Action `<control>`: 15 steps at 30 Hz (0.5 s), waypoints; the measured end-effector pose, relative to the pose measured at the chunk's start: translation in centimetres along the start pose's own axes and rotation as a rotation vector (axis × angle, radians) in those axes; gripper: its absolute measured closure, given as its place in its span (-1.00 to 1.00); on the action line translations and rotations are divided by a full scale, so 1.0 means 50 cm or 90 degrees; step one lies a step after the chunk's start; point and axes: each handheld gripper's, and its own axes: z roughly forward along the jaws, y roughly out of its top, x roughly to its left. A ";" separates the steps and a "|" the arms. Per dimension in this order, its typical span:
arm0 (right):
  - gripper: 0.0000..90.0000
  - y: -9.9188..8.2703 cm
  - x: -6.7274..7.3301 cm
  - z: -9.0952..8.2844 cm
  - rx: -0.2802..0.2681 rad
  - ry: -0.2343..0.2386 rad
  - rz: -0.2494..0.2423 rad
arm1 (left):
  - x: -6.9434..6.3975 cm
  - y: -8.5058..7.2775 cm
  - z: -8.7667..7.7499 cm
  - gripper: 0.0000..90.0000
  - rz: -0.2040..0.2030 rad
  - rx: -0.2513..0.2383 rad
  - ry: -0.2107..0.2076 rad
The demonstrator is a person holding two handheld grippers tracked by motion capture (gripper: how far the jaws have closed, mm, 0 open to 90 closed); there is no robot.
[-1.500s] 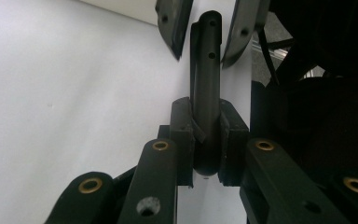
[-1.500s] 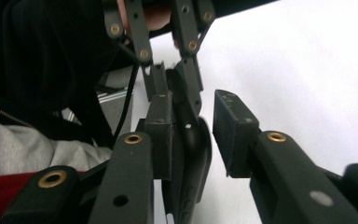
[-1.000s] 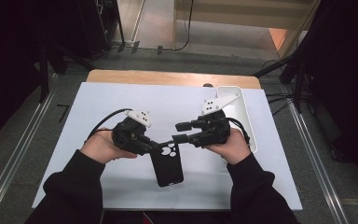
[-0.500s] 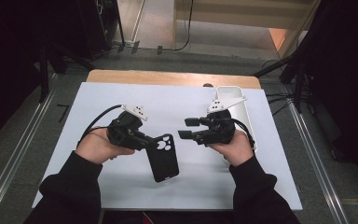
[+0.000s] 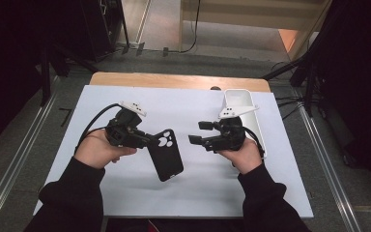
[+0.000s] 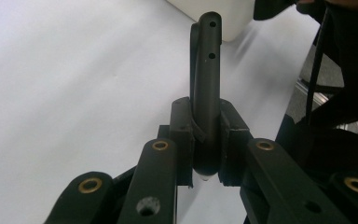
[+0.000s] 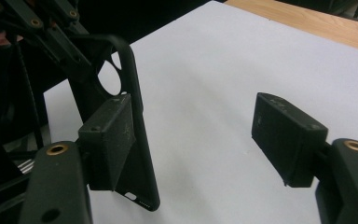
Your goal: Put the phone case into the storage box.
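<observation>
A black phone case (image 5: 166, 155) with a camera cut-out hangs over the white table, tilted. My left gripper (image 5: 150, 140) is shut on its upper end. In the left gripper view the case (image 6: 206, 79) stands edge-on, pinched between the two pads of my left gripper (image 6: 205, 140). My right gripper (image 5: 197, 133) is a short way to the right of the case, apart from it. Its jaws have just been opening and nothing is between them. In the right gripper view the case (image 7: 133, 70) stands beyond the left pad of my right gripper (image 7: 200, 135), held by the left gripper (image 7: 32, 23).
A white tray (image 5: 241, 99) lies at the table's right side, behind the right hand, and shows as a white box (image 6: 219, 14) in the left gripper view. A wooden strip (image 5: 174, 79) runs along the far edge of the white table (image 5: 183, 104).
The right gripper's jaws have spread and it has drawn back to the right, away from the case. The left hand has shifted the case slightly left and away from me.
</observation>
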 end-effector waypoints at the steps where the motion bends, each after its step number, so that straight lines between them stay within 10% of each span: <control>1: -0.41 -0.002 0.000 0.001 -0.001 -0.005 -0.001 | 0.001 0.000 -0.001 0.75 -0.006 -0.002 0.004; 15: -0.73 -0.024 0.004 0.029 0.002 0.017 0.002 | 0.019 -0.002 -0.021 0.75 -0.050 -0.033 0.050</control>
